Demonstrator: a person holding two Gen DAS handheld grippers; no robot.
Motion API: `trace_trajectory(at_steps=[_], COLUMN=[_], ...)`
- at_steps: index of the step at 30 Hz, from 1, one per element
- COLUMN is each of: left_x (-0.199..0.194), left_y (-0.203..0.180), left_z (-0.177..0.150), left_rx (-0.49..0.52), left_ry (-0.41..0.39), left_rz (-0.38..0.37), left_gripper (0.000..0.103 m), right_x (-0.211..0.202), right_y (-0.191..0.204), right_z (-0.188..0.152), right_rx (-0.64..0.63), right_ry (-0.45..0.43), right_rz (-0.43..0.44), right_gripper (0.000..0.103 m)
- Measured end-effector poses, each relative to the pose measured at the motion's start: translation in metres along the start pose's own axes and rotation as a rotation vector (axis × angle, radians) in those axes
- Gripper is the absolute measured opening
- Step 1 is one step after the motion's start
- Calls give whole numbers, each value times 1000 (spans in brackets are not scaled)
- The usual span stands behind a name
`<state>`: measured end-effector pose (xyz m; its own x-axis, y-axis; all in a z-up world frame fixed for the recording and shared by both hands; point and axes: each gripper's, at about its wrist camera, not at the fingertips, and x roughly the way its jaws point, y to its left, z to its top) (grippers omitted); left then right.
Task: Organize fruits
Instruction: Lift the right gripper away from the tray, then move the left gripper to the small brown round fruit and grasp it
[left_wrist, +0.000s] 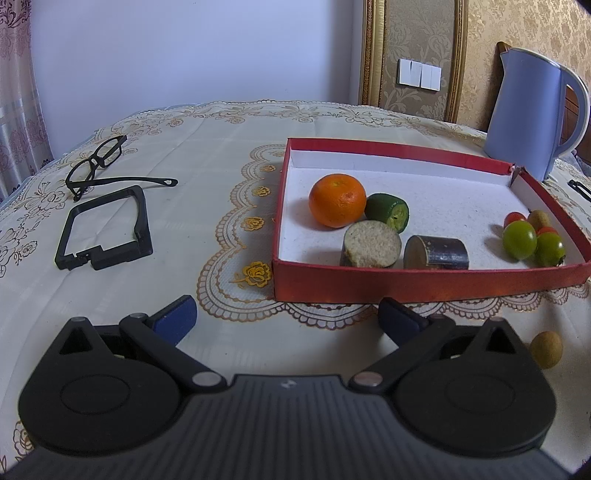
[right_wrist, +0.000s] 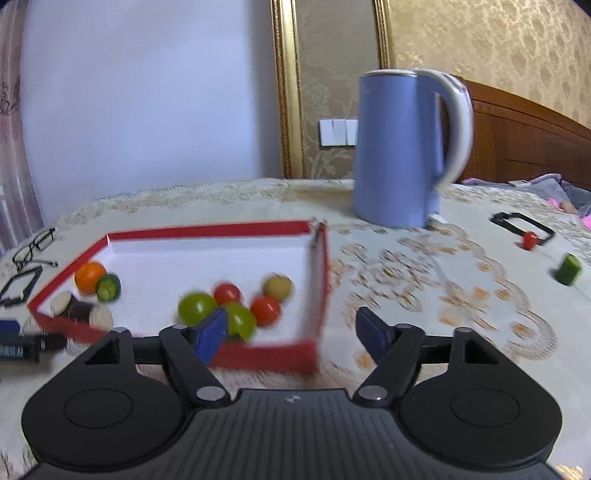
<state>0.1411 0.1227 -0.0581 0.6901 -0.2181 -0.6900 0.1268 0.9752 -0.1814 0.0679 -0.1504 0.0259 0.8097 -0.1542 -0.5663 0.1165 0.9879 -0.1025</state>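
A red box (left_wrist: 424, 286) with a white inside holds an orange (left_wrist: 337, 200), a green cucumber piece (left_wrist: 388, 211), two dark cut cylinders (left_wrist: 436, 253), and green and red tomatoes (left_wrist: 520, 240). My left gripper (left_wrist: 286, 319) is open and empty, just in front of the box. A small tan fruit (left_wrist: 546, 349) lies on the cloth to its right. My right gripper (right_wrist: 291, 334) is open and empty over the box's near right corner (right_wrist: 310, 354). On the cloth at the far right lie a red tomato (right_wrist: 529, 240) and a cucumber piece (right_wrist: 569, 269).
A blue kettle (right_wrist: 399, 147) stands behind the box. Black glasses (left_wrist: 98, 162) and a black frame (left_wrist: 105, 229) lie on the left of the tablecloth. Another black frame (right_wrist: 521, 225) lies by the far red tomato.
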Motion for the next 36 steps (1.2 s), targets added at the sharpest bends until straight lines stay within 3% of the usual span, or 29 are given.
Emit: trace_trajectory(at_steps=[5,11,16,24,29,36], left_x=[0,0,-19,-61,-53,-40], left_y=[0,-1,-9,-67,-105,-117], left_z=[0,0,-2,-6,-10,-14], left_rx=[0,1,3,86,183,164], left_ry=[0,0,-11,-64,-36,-12], left_rz=[-1,0,-20,-164,-162,-171], left_gripper=[103,103,103,103,103,103], right_x=[-4,7,7,6,7,7], right_y=[-11,-36,-46,-43,-43,-41], right_z=[-20,-22,-23,-22,-22,-23], right_rx=[-54,82,142,126,125,108], right_ry=[35,112,102,107,108,112], right_rz=[-62,-8,40,29,28,19], right_gripper=[84,85,88,88,88,88])
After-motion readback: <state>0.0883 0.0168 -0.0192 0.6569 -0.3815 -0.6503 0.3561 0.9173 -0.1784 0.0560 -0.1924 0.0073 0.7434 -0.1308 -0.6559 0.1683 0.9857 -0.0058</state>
